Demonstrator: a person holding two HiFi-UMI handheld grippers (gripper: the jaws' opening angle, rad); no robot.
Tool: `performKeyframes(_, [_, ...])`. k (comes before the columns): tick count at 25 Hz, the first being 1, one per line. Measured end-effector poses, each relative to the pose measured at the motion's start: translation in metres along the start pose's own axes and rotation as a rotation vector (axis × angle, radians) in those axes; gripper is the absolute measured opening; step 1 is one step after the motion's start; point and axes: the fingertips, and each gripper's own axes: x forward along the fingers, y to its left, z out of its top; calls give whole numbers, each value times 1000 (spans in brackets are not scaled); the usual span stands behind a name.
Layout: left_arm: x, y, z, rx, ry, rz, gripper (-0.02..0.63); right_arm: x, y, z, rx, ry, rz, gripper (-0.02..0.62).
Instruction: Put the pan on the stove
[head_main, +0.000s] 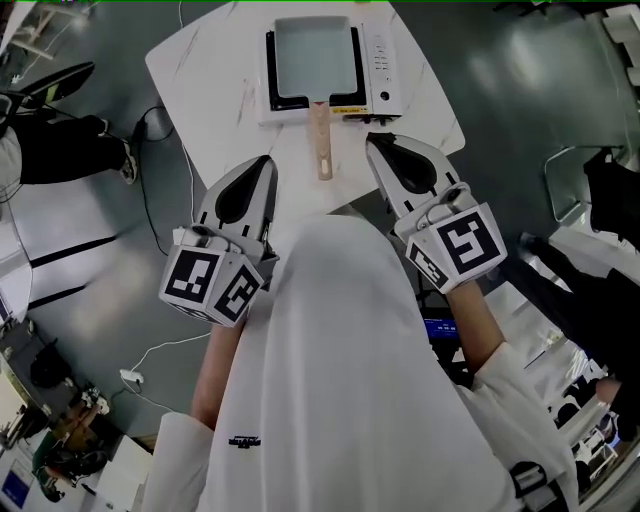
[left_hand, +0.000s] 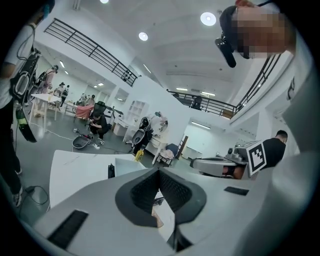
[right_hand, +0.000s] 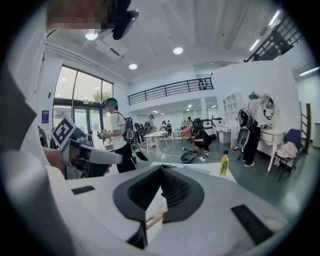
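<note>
Item: pan (head_main: 313, 60). Rectangular, grey inside, dark rim, pale wooden handle (head_main: 321, 140) pointing to 6 o'clock.
Location: sits on white stove (head_main: 380, 65), 12 o'clock of me, on white table (head_main: 210, 90).
Lettering: stove's control strip at 3 o'clock of pan, marks too small to read. My cubes carry black-and-white square markers only.
My left gripper (head_main: 266, 165): jaws together, nothing between.
My right gripper (head_main: 372, 143): jaws together, nothing between.
Handle end lies between both tips, untouched.
</note>
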Motion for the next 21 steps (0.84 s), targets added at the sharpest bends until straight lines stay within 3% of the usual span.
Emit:
performKeyframes(17, [7,-2,-8,24,48,-46,0,1,3,-6,17,23,-27,5])
performKeyframes(21, [4,3,-2,93,22,10,0,1,5,-6,13,28,-26,5])
